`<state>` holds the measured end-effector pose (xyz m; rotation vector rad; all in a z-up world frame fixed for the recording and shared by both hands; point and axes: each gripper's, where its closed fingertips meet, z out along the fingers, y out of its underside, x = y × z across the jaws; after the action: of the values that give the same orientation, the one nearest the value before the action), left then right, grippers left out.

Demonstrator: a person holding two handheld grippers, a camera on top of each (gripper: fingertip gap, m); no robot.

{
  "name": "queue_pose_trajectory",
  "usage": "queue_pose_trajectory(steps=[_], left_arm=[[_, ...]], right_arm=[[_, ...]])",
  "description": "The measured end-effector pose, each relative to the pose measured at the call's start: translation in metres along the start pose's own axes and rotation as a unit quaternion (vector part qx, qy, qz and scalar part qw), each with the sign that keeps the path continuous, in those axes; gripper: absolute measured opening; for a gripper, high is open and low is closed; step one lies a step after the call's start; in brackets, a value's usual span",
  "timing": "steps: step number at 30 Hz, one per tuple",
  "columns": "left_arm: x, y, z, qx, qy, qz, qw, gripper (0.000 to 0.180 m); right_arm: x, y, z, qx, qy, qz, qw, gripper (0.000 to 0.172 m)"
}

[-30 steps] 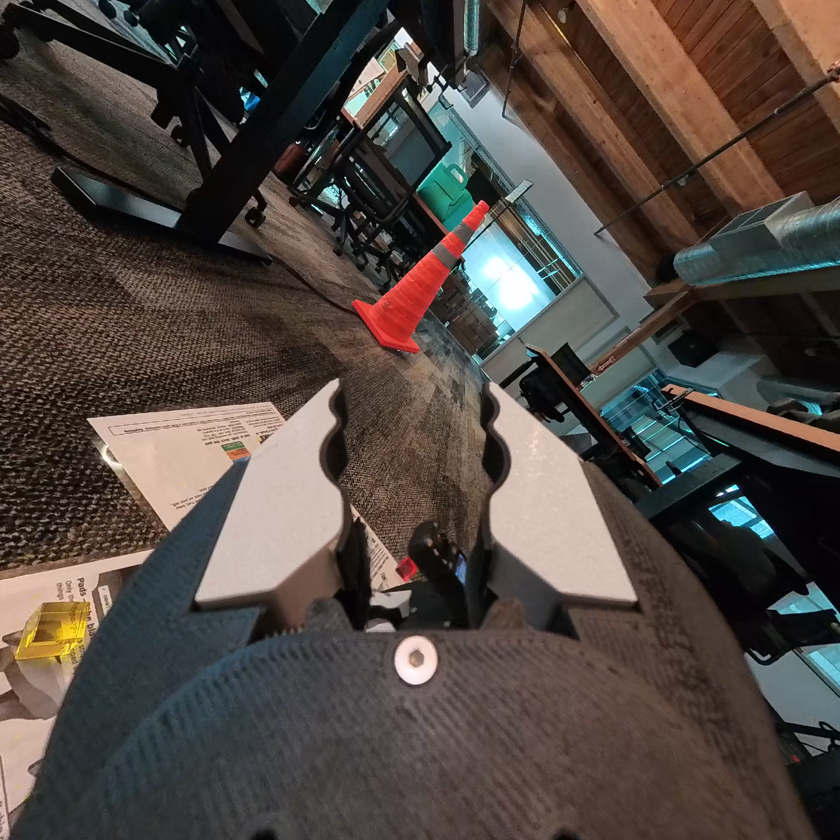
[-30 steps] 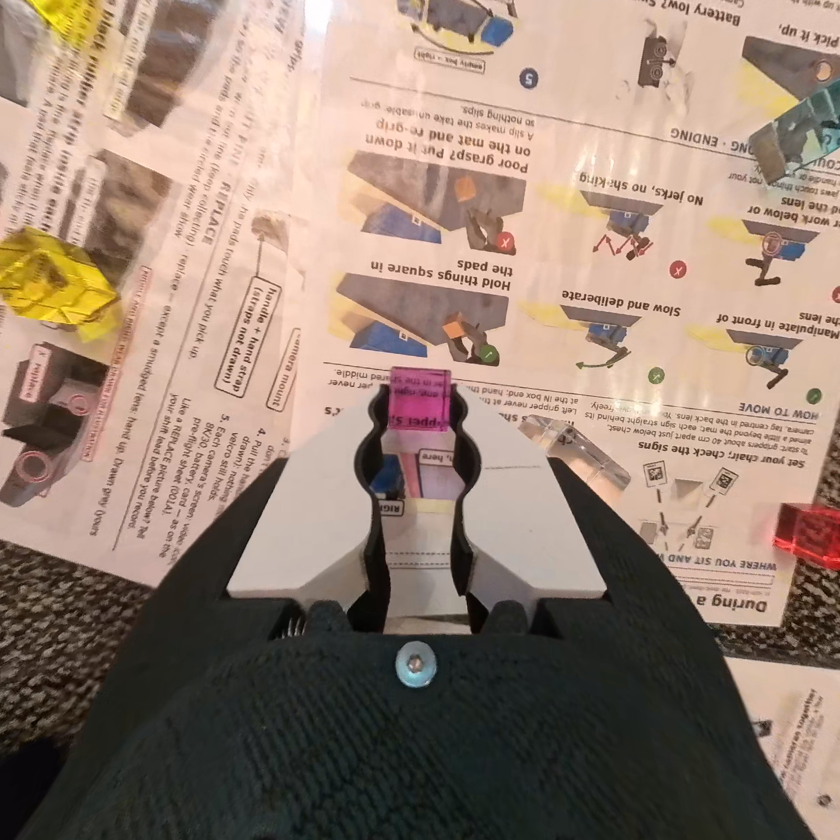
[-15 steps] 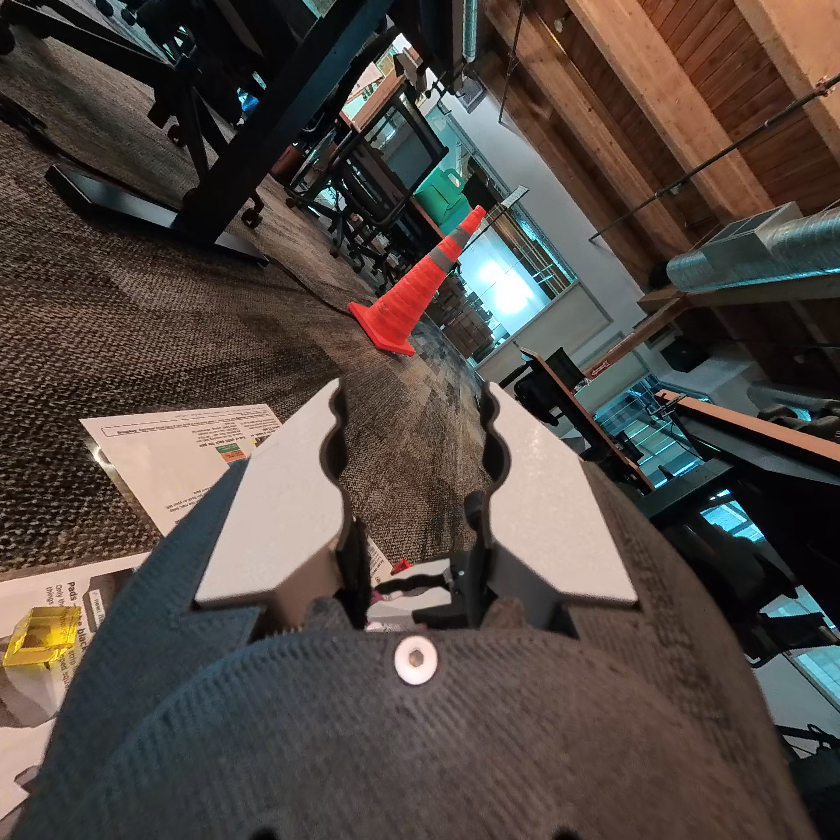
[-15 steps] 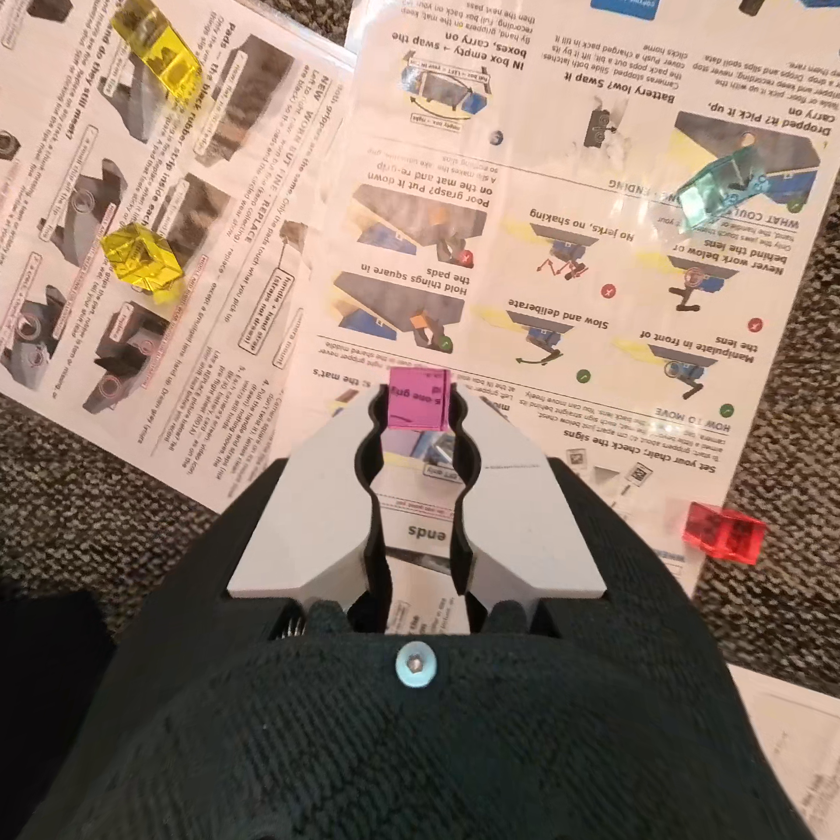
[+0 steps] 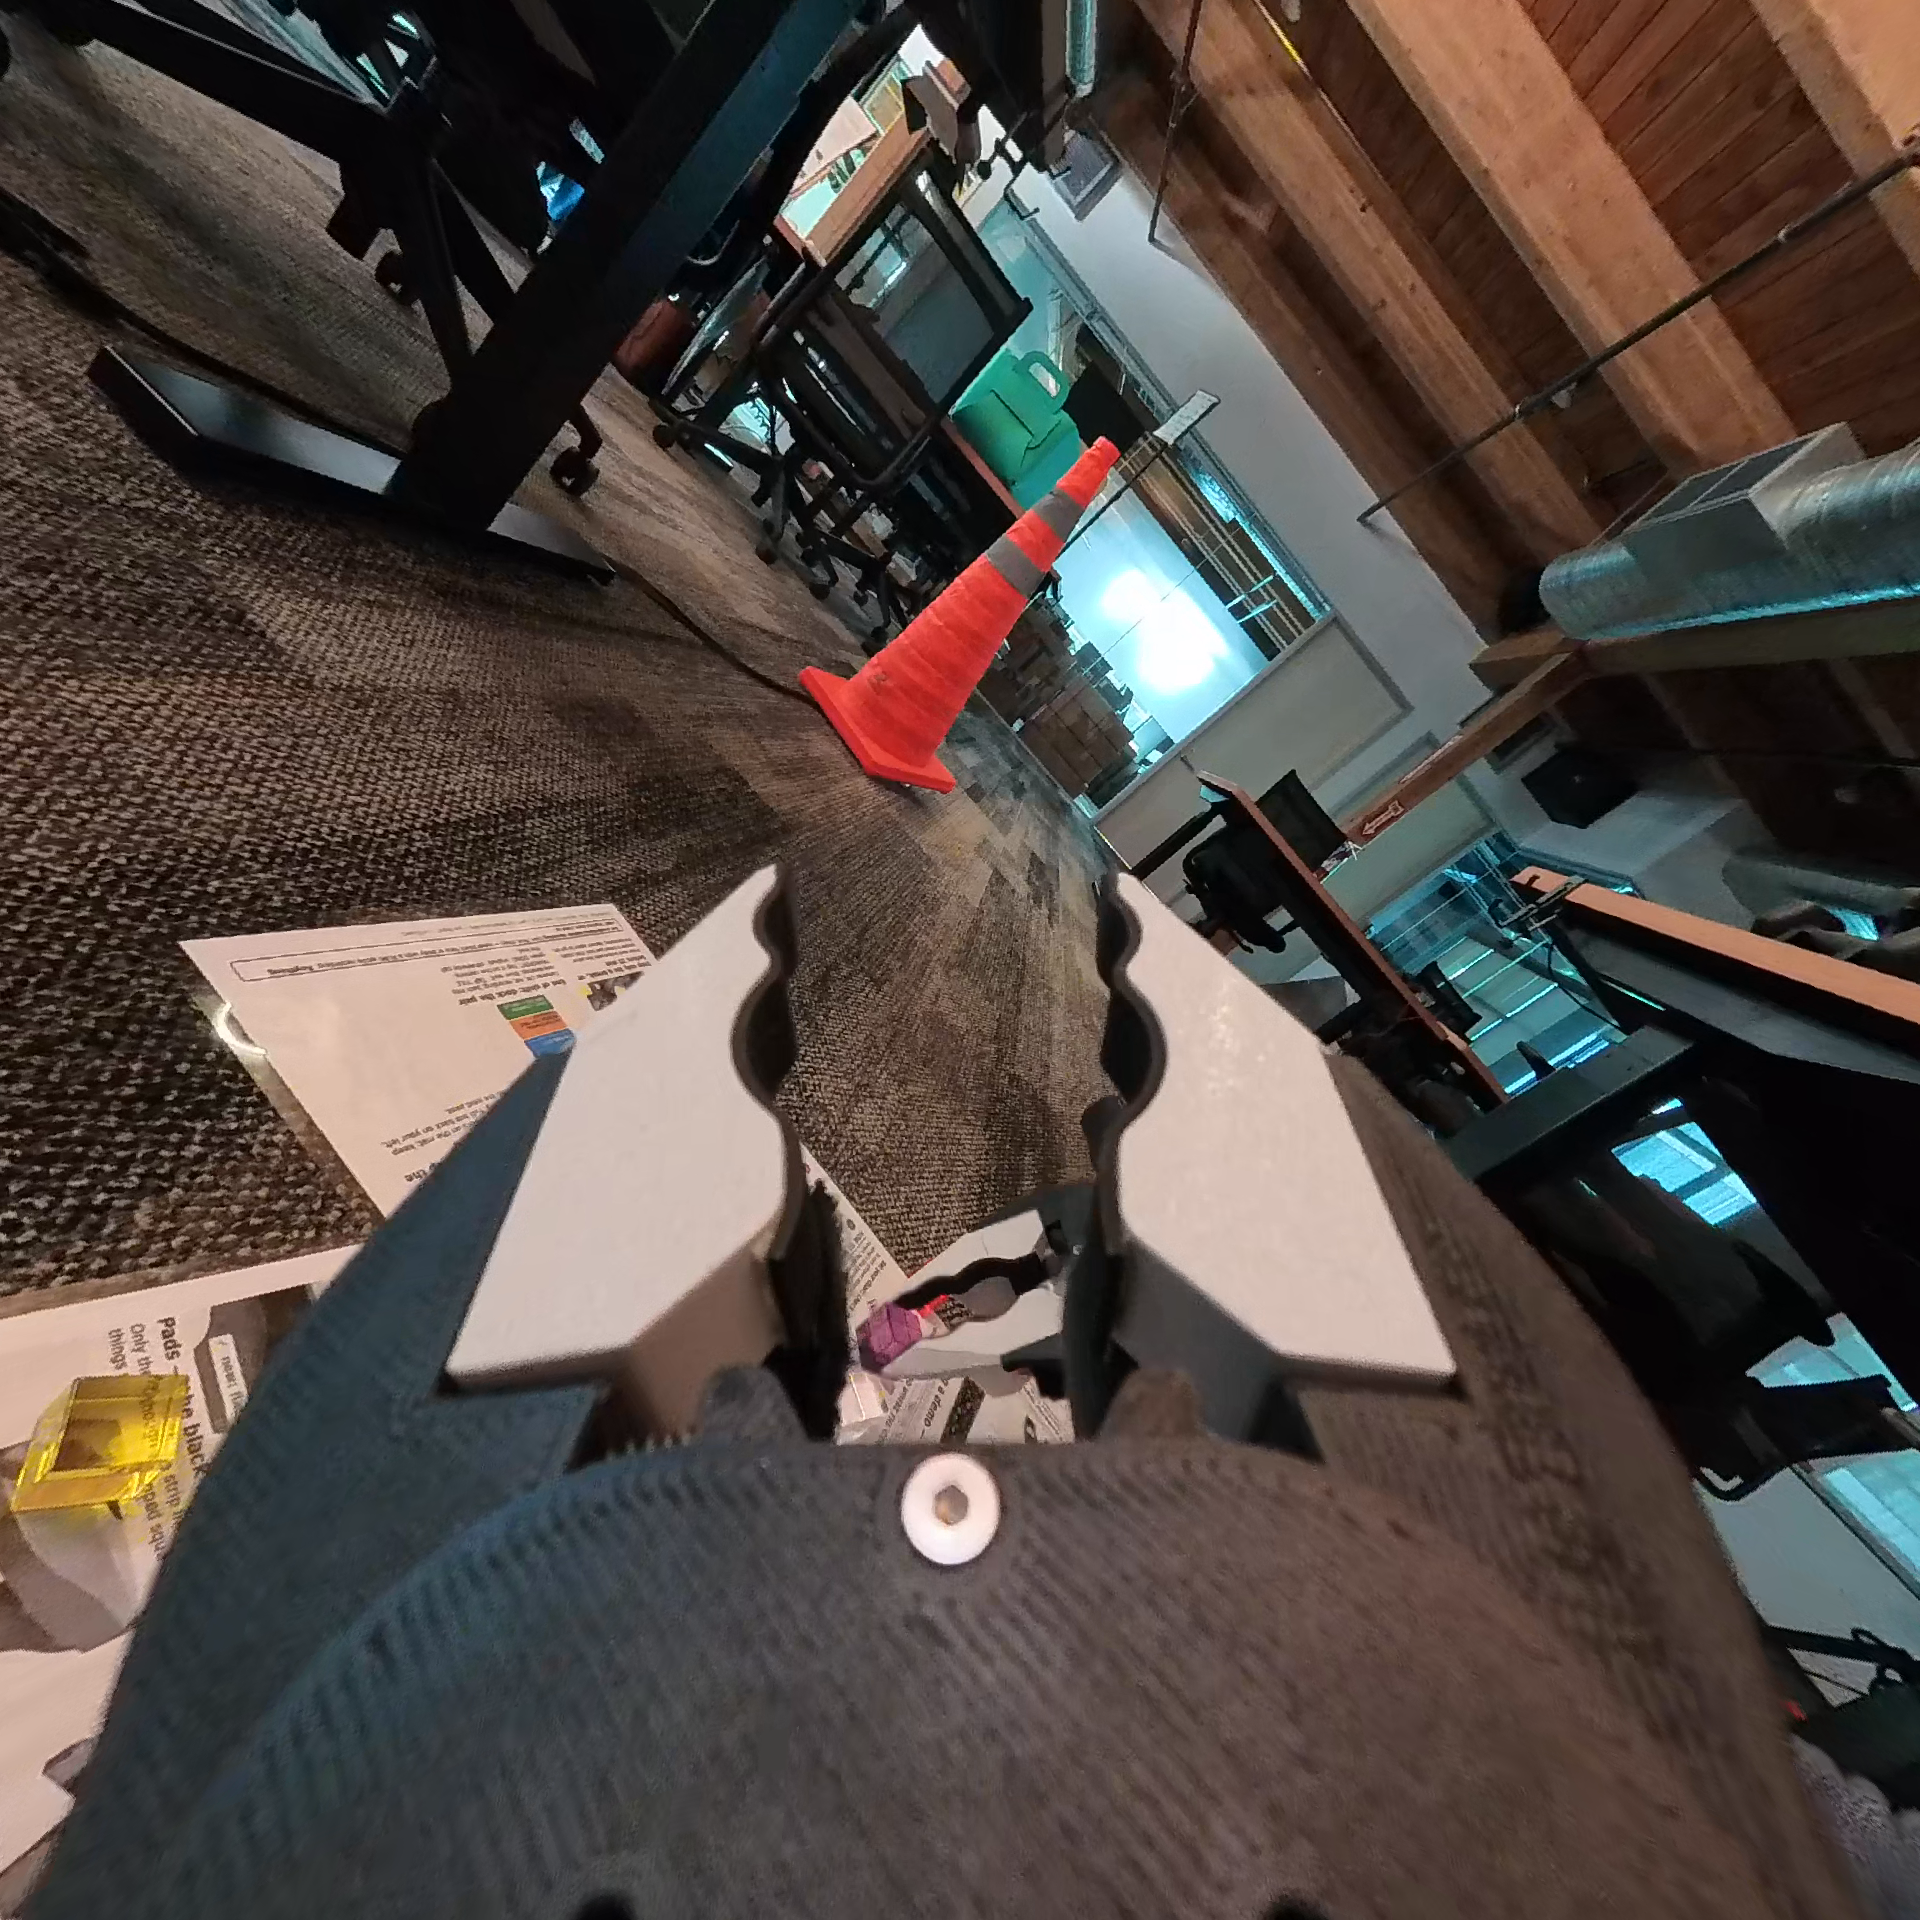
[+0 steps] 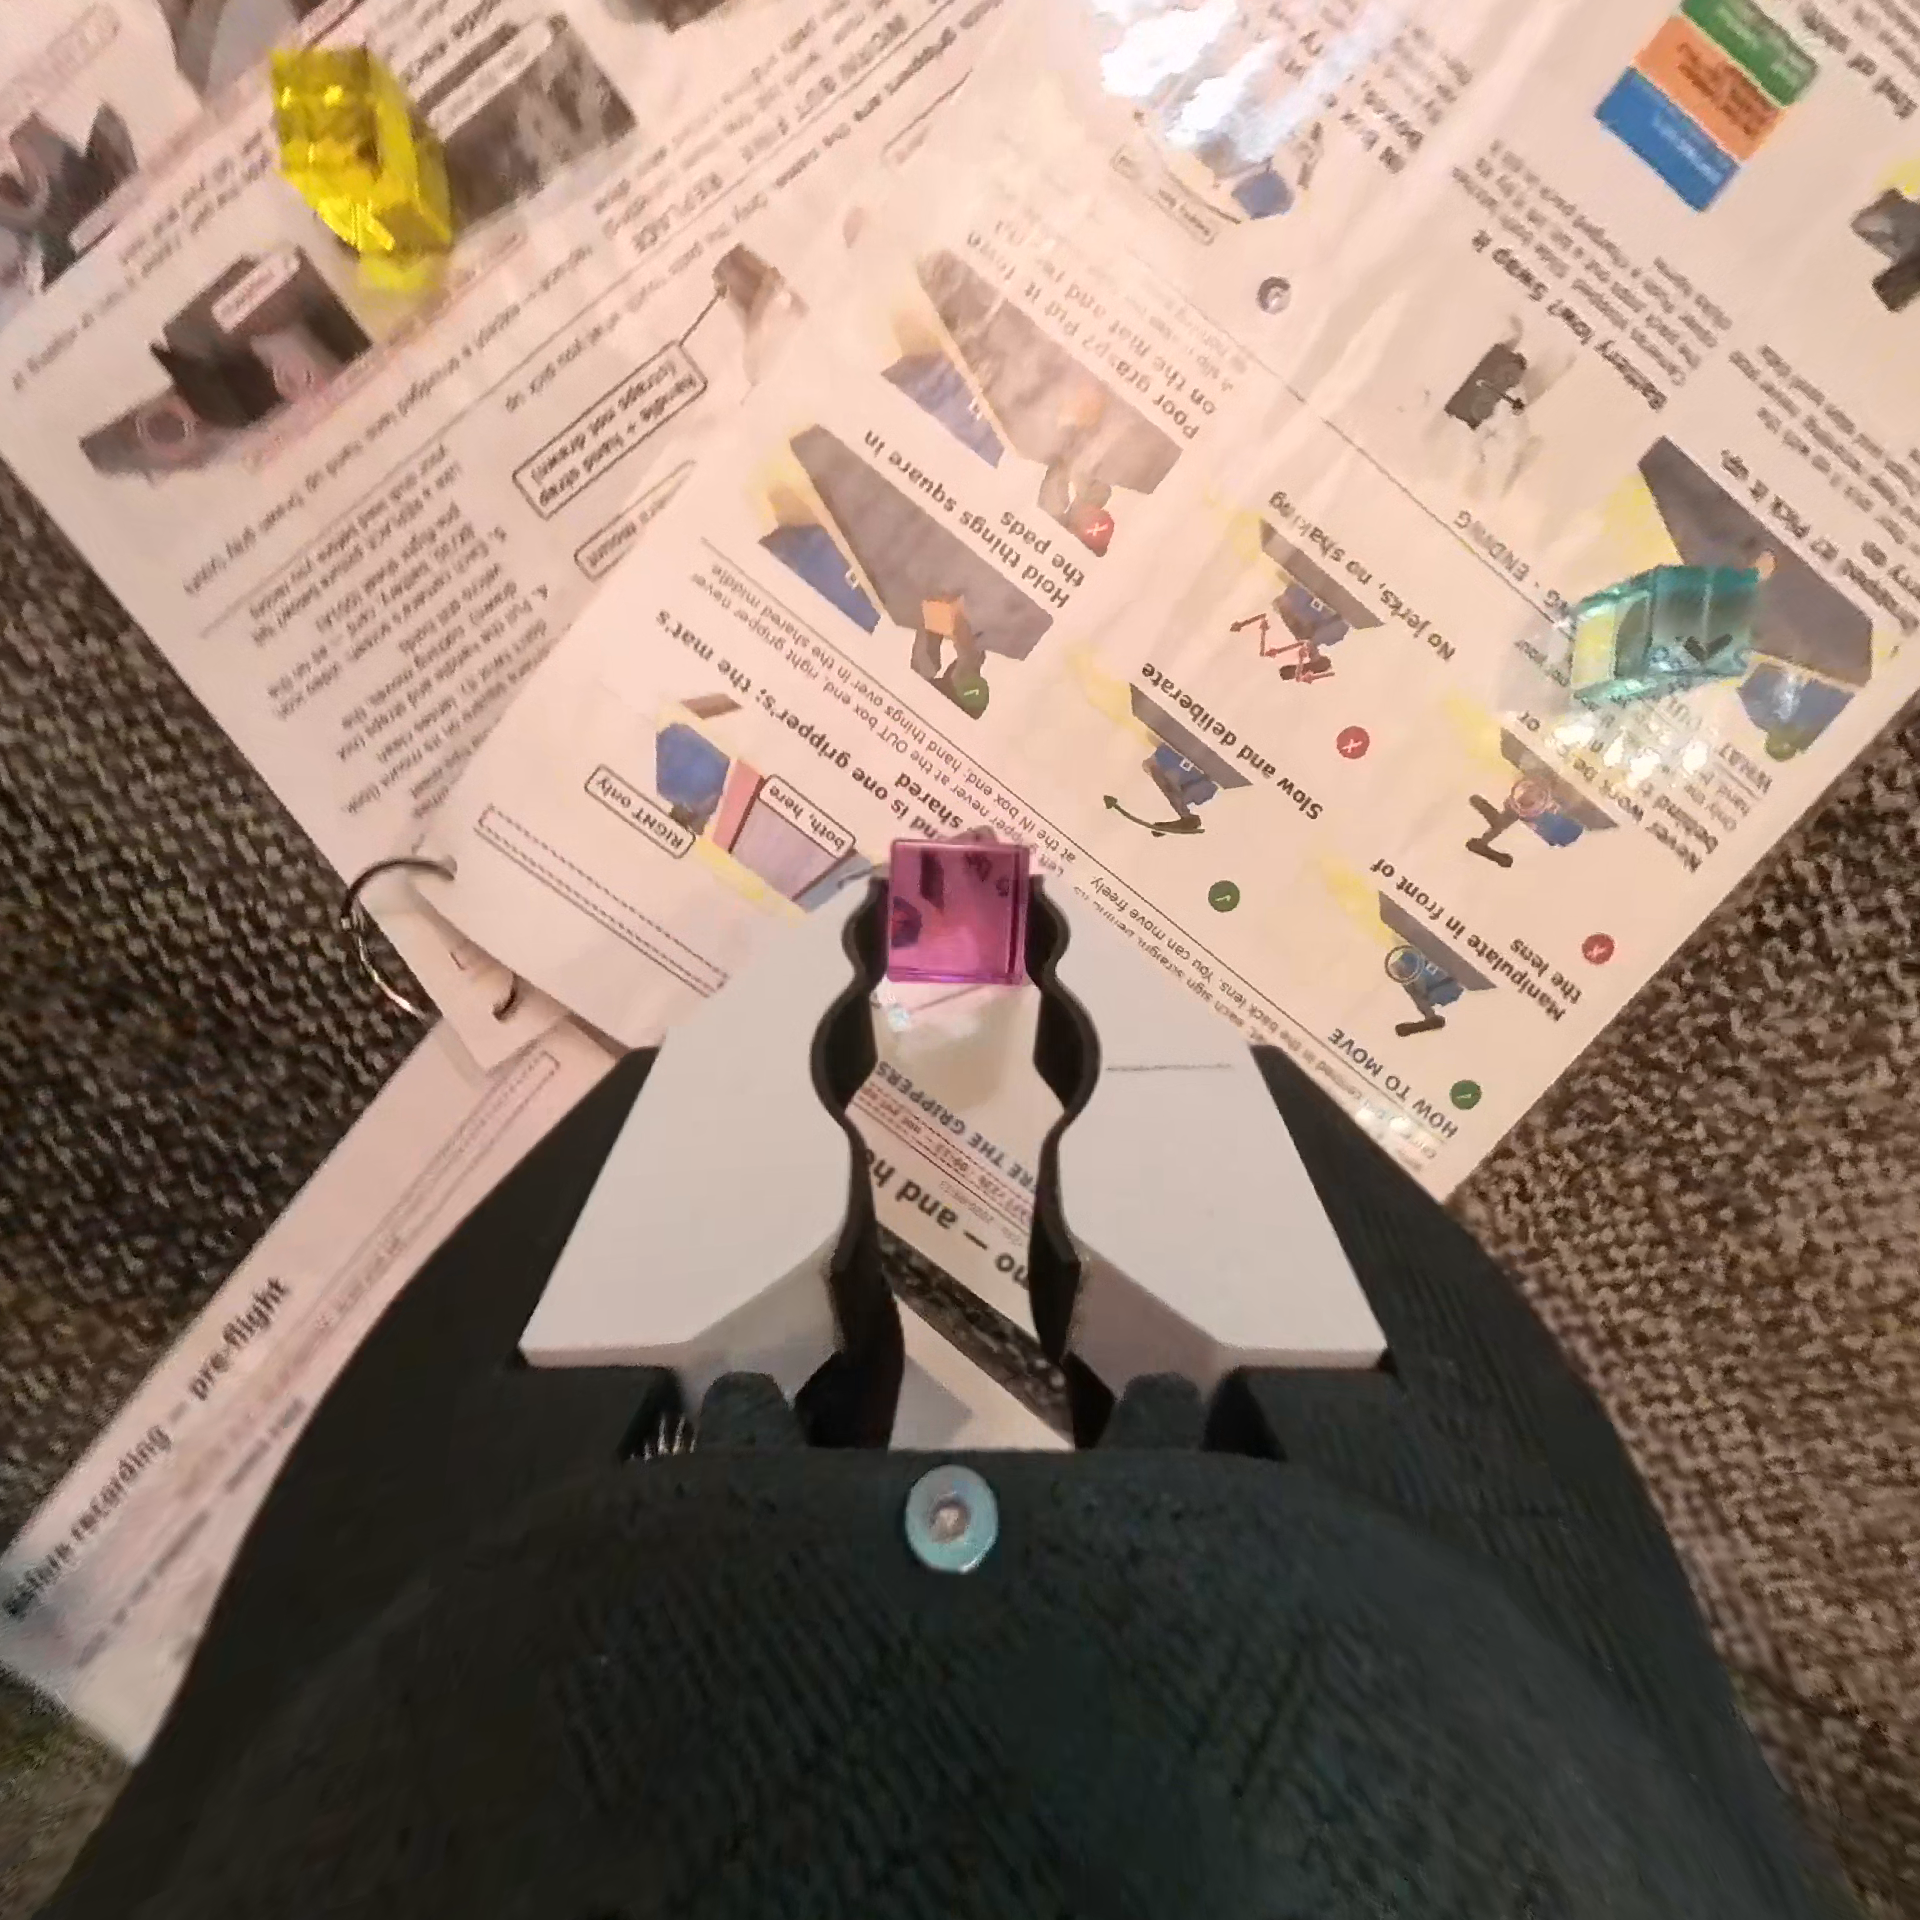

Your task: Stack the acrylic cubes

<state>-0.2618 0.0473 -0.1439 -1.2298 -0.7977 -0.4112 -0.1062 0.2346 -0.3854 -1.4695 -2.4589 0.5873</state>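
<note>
My right gripper (image 6: pixel 954 920) is shut on a clear magenta cube (image 6: pixel 956 914), pinched between the tips of both pads above the printed sheets (image 6: pixel 1195 582). The cube also shows in the left wrist view (image 5: pixel 891 1338), held by the right gripper's fingers (image 5: pixel 987 1304) low between my own. My left gripper (image 5: pixel 940 920) is open and empty, tilted and looking out along the carpet (image 5: pixel 364 727). A yellow clear block (image 6: pixel 358 171) lies on the sheets at the far left, and also shows in the left wrist view (image 5: pixel 88 1444). A teal clear block (image 6: pixel 1662 634) lies on the sheets at the right.
An orange traffic cone (image 5: pixel 956 634) stands on the carpet ahead of the left gripper. Black desk legs (image 5: pixel 499 343) and office chairs (image 5: pixel 821 468) stand farther back. A metal binder ring (image 6: pixel 379 935) holds the sheets at the left. Carpet (image 6: pixel 1714 1091) borders the sheets. Across from one pair of fingers to the other is roughly 35 cm. From the right gripper's tips to the teal clear block (image 6: pixel 1662 634) is close to 15 cm.
My right gripper has kept the magenta cube and swung over the sheets; the red block has left its view. In the left wrist view the right gripper has come closer between my fingers.
</note>
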Motion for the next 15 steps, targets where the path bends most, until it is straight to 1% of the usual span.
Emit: queue_pose_trajectory(steps=[5,11,15], left_arm=[[-0.0005,0.0022,0.0015,-0.005,-0.003,0.006,1.0,0.056],[-0.0013,0.0027,0.0025,-0.006,-0.003,0.005,1.0,0.056],[-0.0016,0.0029,0.0027,-0.007,-0.005,0.009,1.0,0.056]], right_arm=[[-0.0026,0.0057,-0.0002,-0.013,-0.037,-0.064,0.997,0.024],[-0.0091,0.0052,0.0001,-0.005,-0.071,-0.138,0.988,0.024],[-0.0088,0.009,0.0033,-0.006,-0.087,-0.143,0.986,0.024]])
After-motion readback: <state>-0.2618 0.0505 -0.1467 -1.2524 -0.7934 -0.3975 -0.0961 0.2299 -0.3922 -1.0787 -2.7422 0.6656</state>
